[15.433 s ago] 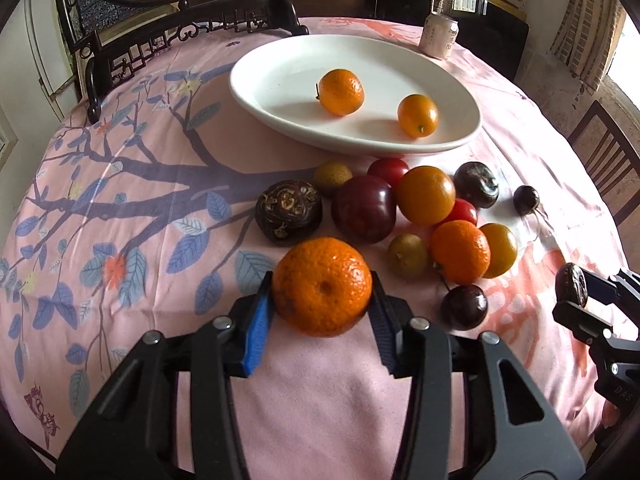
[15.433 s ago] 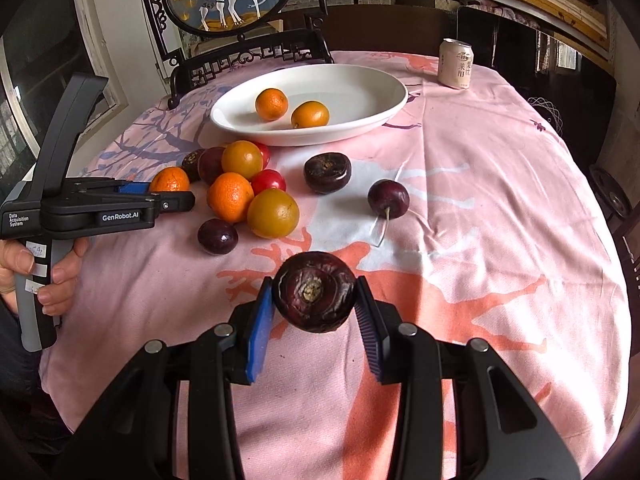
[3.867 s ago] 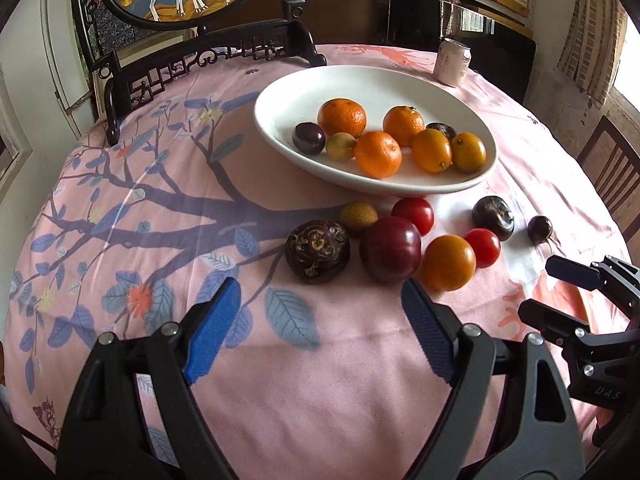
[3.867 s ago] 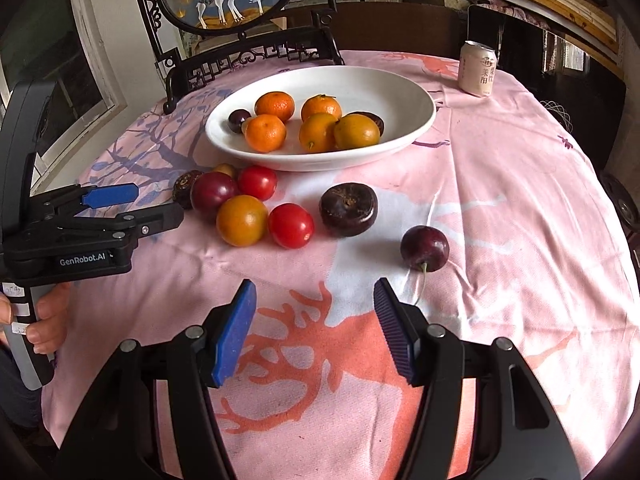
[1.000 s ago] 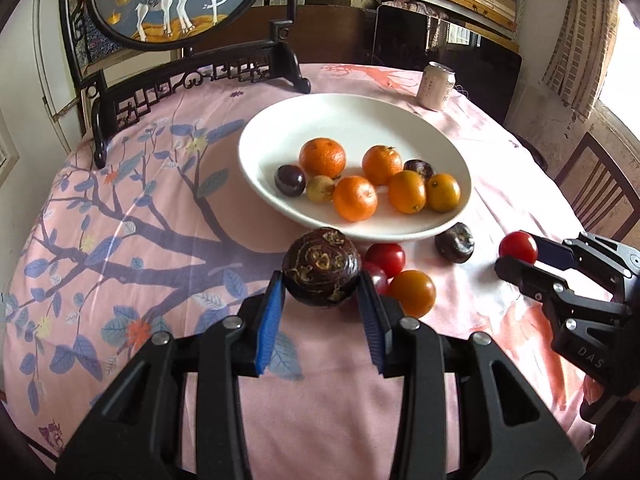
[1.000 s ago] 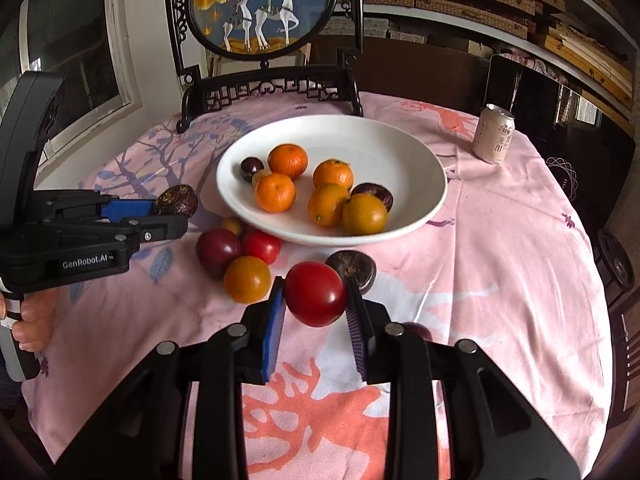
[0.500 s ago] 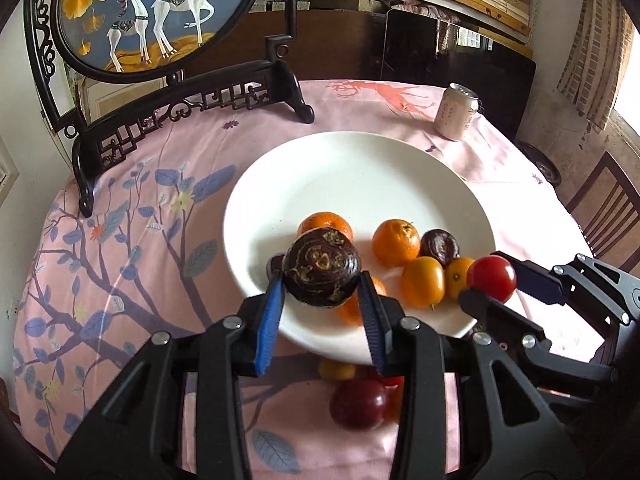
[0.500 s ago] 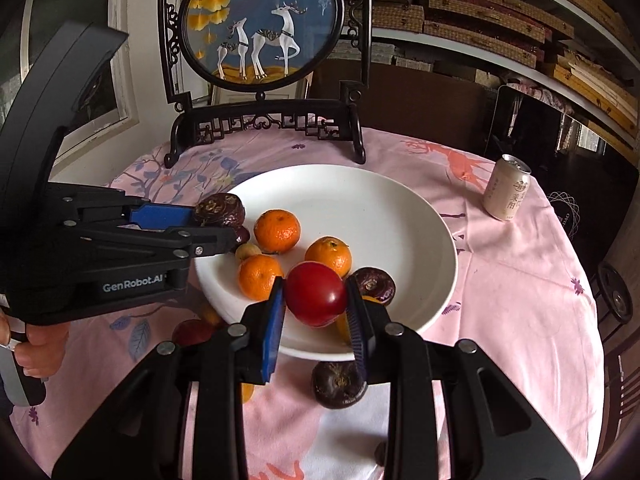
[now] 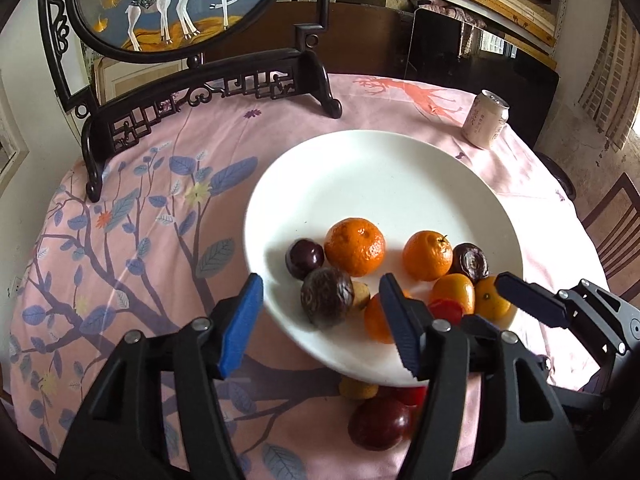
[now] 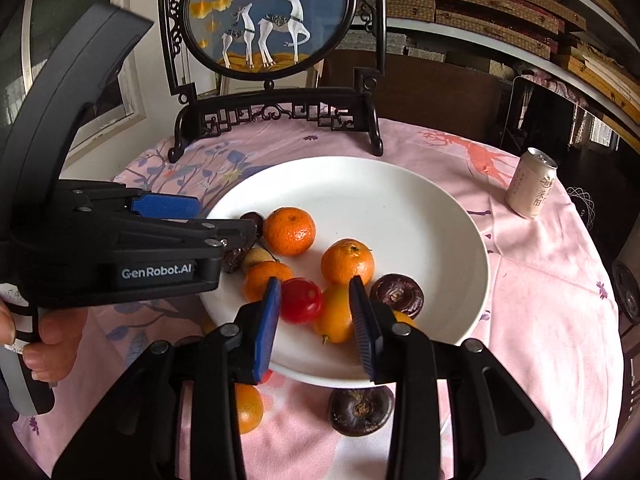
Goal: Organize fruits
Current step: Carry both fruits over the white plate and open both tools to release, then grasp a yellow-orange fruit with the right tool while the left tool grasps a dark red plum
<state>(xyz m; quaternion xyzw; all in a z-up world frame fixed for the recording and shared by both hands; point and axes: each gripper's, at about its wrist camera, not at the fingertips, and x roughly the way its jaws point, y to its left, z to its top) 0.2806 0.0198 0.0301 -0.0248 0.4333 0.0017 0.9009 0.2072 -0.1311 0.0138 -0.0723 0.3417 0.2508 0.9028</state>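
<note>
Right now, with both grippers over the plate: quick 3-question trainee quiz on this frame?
1. True or false: the left gripper is shut on the wrinkled dark passion fruit.
2. The red tomato is: A) on the white plate, B) on the pink tablecloth, C) clamped in the right gripper.
3. Fill in: the pale drink ____ stands beyond the plate.

Key: 1 false; 2 A; 3 can.
</note>
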